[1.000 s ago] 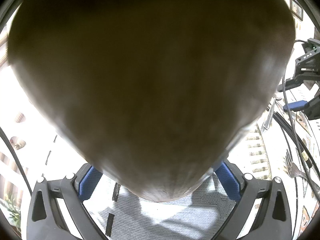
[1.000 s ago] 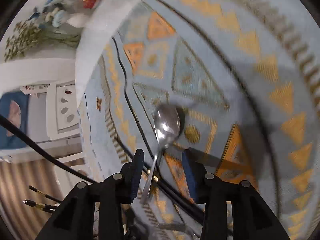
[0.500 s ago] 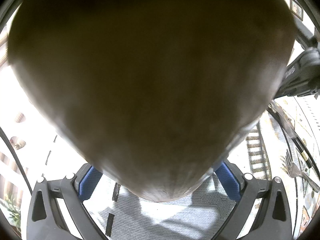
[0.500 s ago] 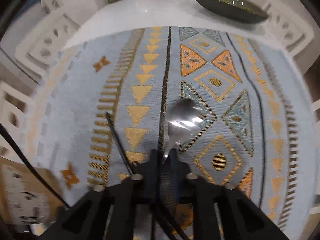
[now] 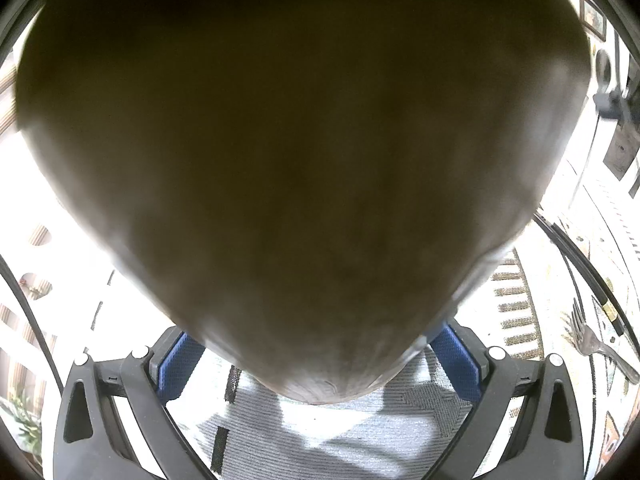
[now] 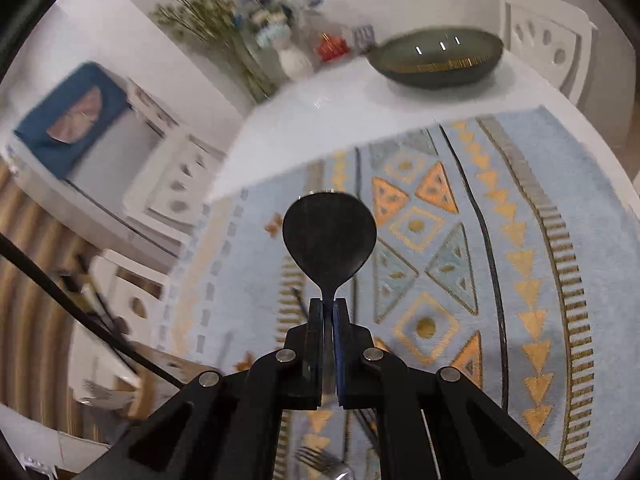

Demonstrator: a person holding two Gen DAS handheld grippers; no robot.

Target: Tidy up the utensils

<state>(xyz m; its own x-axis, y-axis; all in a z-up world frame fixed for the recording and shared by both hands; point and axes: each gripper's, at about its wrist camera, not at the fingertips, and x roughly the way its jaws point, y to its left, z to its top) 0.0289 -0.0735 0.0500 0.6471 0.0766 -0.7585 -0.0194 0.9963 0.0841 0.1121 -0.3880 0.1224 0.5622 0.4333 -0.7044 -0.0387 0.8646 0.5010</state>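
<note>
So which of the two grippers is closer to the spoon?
Right. The right gripper is clamped on the spoon at its neck. The left gripper holds a big brown object; no spoon shows there.

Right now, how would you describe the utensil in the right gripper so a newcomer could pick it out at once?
Start at the blue patterned table mat with orange triangles on the white table. Above its middle, the right gripper is shut on the neck of a spoon. Unlike the fork lying on the mat at the bottom edge, the spoon is lifted, its rounded bowl dark and pointing away from the fingers.
</note>
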